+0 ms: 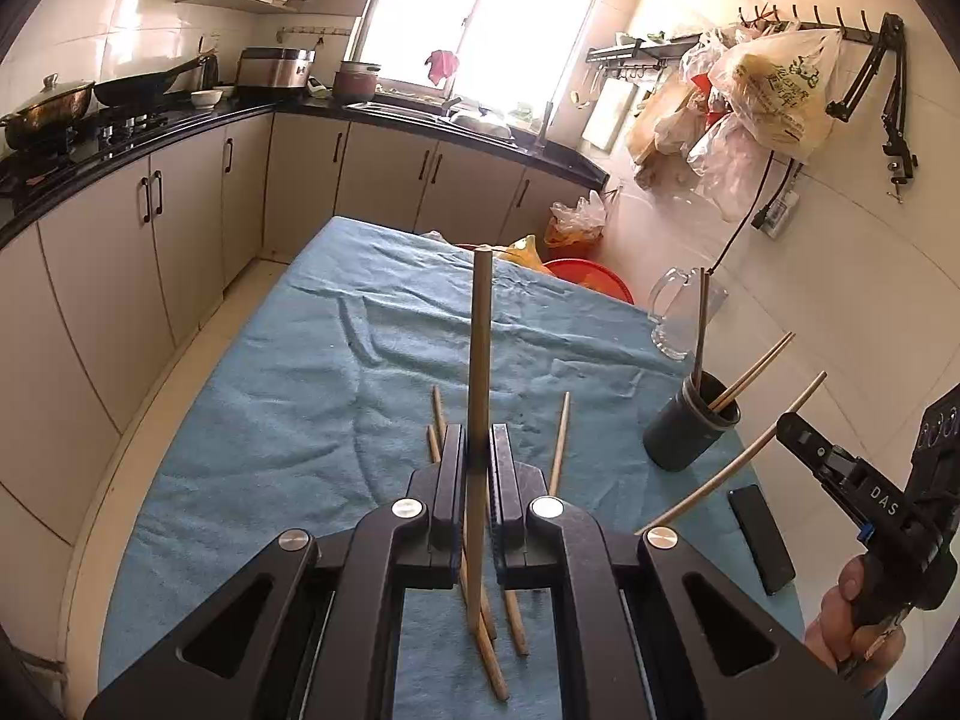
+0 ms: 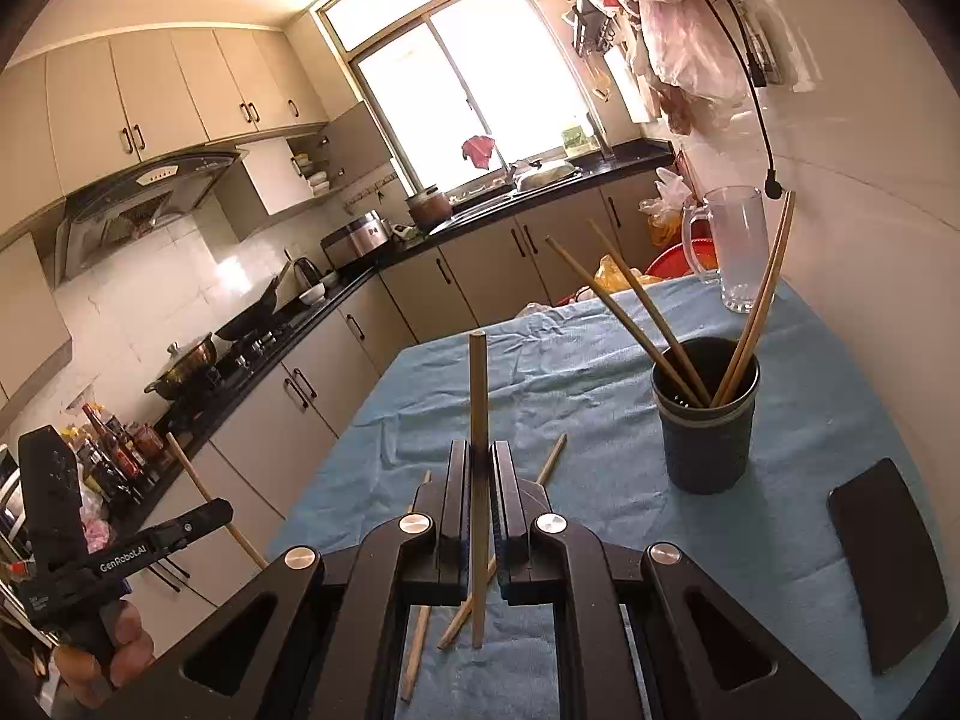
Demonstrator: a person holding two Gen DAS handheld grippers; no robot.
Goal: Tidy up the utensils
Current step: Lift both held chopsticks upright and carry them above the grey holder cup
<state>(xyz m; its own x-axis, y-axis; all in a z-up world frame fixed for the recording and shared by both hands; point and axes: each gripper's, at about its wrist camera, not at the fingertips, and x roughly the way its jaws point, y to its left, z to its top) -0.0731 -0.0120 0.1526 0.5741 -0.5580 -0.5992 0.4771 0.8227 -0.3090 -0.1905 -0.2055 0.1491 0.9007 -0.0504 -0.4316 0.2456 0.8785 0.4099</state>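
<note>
1. One chopstick (image 1: pixel 481 348) is pinched upright in the left gripper (image 1: pixel 478 450) fingers; another (image 2: pixel 478 396) in the right gripper (image 2: pixel 478 468).
2. Best tipped end-down over the dark cup (image 2: pixel 705 420), right of frame.
3. Loose chopsticks (image 1: pixel 558 444) on the tabletop (image 1: pixel 270 420) can wait.

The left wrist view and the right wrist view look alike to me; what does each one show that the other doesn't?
Only the left wrist view shows the wall rack of hooks hung with plastic bags, and the right tongs from the side, holding a chopstick.

Only the right wrist view shows the range hood, the bottles on the counter, and the left tongs from the side.

Both show the blue cloth on the table, the dark cup holding chopsticks, the glass mug, the black phone, loose chopsticks on the cloth, and tongs shut on an upright chopstick.
</note>
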